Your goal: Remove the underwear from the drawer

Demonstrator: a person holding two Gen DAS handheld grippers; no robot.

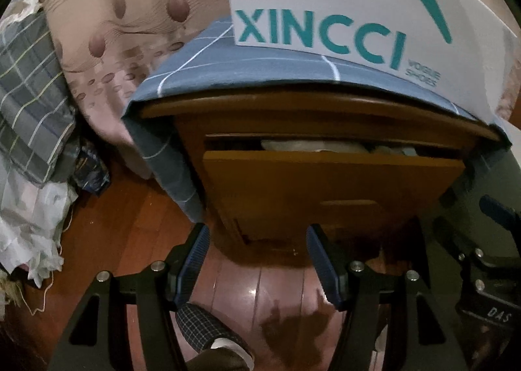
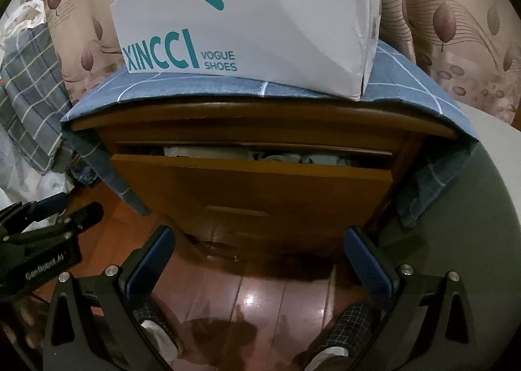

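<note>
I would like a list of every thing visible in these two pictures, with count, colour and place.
nightstand: one, brown wood, centre.
drawer: one, brown, slightly open at the top.
clothes: several, pale, inside drawer gap.
cloth: one, blue checked, over nightstand top.
shoe box: one, white and teal, on cloth.
curtain: one, beige with leaves, behind.
fabric pile: grey plaid and white, left.
floor: reddish wood.
left gripper: black, blue pads, open, empty.
right gripper: same, open, empty.
slippers: two, dark checked, bottom.
</note>
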